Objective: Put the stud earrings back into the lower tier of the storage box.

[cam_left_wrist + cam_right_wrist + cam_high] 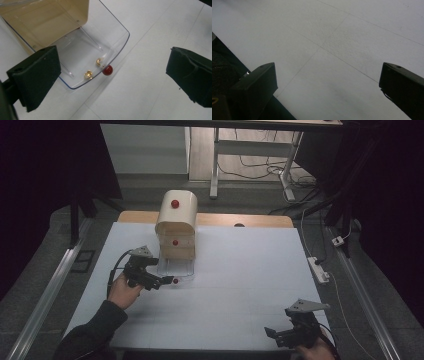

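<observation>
White desk [240,290] up close, flat and bare. Near the front edge, right claw [274,334], spread wide apart and holding nothing. Further in, left claw [162,281], also spread wide and empty, pointing at a little red knob [107,70]. Sits on the curved front of a clear drawer [120,47], pulled out from the bottom of a wooden box [176,227] and resting on the desk. Looks light and thin: hard plastic, smooth, likely slippery on its walls, maybe easy to crack if squeezed hard. Best to pinch the small round knob right in the middle, gently but firmly, so as not to slip off. Probably slides straight with a soft push. Higher on the box, two more red knobs.
</observation>
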### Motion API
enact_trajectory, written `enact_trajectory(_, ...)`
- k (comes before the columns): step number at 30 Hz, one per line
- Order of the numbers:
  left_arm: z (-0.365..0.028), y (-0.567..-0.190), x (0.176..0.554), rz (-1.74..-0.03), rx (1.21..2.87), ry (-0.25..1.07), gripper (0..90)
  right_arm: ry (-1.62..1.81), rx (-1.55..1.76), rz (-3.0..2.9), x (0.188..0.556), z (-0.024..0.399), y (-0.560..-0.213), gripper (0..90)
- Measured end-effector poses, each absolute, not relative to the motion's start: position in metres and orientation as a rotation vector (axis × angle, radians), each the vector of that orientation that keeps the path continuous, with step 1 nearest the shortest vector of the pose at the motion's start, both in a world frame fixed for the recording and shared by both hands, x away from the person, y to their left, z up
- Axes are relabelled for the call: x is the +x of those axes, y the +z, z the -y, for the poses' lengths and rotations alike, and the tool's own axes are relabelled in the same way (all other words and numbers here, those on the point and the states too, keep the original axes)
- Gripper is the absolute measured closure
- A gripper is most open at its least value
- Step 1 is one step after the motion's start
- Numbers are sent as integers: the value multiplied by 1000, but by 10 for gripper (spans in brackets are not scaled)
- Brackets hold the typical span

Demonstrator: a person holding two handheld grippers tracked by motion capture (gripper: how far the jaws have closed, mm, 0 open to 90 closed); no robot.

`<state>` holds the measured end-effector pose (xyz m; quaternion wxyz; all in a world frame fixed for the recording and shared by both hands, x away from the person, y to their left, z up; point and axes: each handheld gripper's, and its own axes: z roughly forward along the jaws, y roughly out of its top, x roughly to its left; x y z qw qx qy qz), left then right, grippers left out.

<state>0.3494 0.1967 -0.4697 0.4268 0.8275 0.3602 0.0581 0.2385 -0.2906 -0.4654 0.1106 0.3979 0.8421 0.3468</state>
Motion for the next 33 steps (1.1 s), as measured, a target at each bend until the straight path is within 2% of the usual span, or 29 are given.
enact_trajectory(13, -204, -467, 341, -907, 2043, 119, 0, 1022, 1180, -2467, 239, 291, -465, 0)
enact_trajectory(33, -212, -459, 316, -902, 2017, 152, 0, 1036, 1169, -2466, 239, 290, -465, 0)
